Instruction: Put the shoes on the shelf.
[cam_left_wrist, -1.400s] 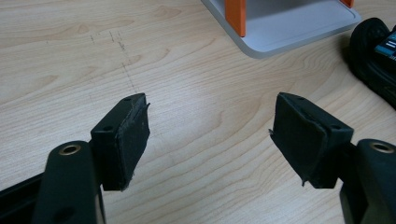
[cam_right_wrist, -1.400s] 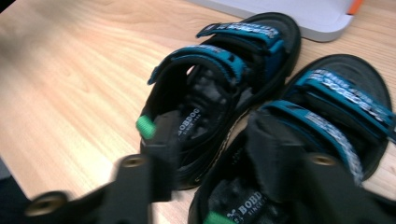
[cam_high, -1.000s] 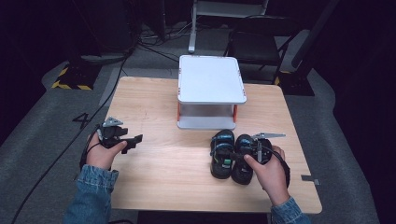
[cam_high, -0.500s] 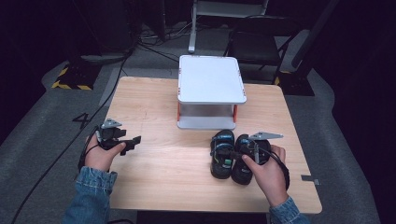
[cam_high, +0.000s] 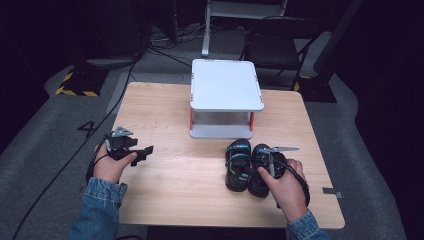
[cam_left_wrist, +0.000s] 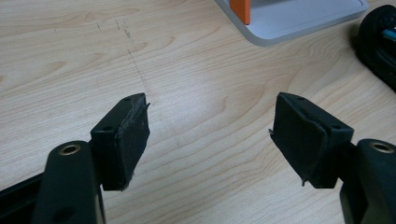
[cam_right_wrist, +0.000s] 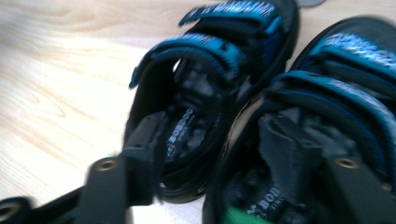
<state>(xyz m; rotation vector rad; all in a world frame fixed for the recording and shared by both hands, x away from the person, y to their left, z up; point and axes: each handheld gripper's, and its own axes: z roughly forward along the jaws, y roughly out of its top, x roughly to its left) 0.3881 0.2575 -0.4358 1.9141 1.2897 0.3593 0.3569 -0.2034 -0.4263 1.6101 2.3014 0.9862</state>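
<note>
Two black sandals stay beside the white shelf; the right gripper has crept onto them, jaws spread, one in each sandal; left gripper stays wide.

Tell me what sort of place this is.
Probably a lab or studio set up for recording handling demonstrations, not a home. A lone wooden table stands on grey carpet amid dark surroundings, cables trail across the floor behind it, and yellow-black hazard tape marks the floor at the left.
</note>
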